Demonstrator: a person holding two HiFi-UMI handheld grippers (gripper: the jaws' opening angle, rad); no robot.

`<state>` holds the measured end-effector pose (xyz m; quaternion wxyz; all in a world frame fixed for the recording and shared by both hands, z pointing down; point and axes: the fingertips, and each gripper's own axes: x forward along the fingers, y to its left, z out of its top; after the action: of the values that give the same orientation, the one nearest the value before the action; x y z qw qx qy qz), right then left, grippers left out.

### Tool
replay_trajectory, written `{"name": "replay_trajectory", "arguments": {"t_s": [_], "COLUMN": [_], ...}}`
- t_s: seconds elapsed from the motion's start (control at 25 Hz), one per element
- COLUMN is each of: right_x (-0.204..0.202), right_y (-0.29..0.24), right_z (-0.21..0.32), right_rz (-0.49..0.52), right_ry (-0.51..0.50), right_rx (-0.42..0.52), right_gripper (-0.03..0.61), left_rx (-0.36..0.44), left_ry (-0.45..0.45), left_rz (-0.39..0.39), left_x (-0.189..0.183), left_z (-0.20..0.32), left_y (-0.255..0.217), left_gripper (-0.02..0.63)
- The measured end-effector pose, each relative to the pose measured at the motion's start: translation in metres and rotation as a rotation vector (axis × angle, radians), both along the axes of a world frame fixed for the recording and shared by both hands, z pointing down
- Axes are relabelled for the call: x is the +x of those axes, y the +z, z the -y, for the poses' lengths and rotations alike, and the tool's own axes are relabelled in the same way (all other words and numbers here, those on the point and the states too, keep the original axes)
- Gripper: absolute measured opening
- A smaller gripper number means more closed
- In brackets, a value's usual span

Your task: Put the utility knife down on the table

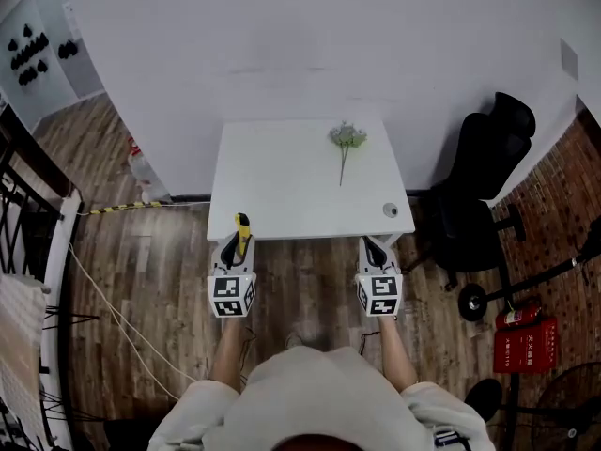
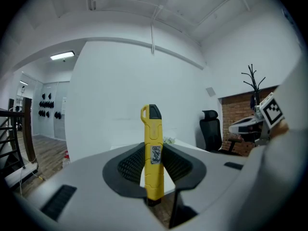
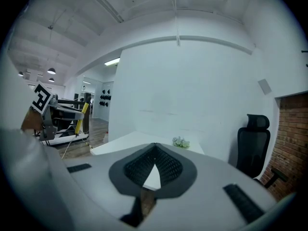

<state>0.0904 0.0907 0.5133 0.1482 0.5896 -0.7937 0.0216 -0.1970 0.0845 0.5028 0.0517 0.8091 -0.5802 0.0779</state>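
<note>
Head view looks steeply down on a white table [image 1: 282, 191] set against a white wall, with a person's two grippers held side by side just short of its near edge, above the wooden floor [image 1: 160, 280]. The left gripper [image 1: 237, 243] is clamped on the yellow utility knife [image 1: 242, 232], which is off the table, held in the air by the table's near left corner. In the left gripper view the knife stands upright between the two ribbed black pads [image 2: 131, 162], pinched about midway along its body, its black-capped end pointing up and a small printed label facing the camera. The right gripper [image 1: 377, 249] sits opposite the table's near right corner; its own view shows the jaws brought together at the tips with nothing between them. On the table a small artificial flower sprig [image 1: 346, 139] lies toward the far right side, and a small round grey object [image 1: 391, 210], too small to identify, rests near the right front corner. A black office chair [image 1: 488, 158] stands right of the table, with red fire extinguishers [image 1: 518, 316] on the floor nearer the person
</note>
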Motion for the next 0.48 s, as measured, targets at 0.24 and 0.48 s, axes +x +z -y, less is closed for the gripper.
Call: {"name": "replay_trajectory", "arguments": {"t_s": [0.24, 0.48], "right_x": [-0.006, 0.001], "right_y": [0.009, 0.019], "right_z": [0.034, 0.064], "right_rz": [-0.01, -0.004], "right_ry": [0.012, 0.025], "right_rx": [-0.02, -0.041], "right_gripper": [-0.002, -0.002], "left_rx": [-0.015, -0.031], "left_ry": [0.027, 0.04], "left_rz": [0.007, 0.012], "left_x": [-0.004, 0.003], "left_z": [0.04, 0.075], "left_y": [0.006, 0.012], "left_gripper": [0.107, 0.107]}}
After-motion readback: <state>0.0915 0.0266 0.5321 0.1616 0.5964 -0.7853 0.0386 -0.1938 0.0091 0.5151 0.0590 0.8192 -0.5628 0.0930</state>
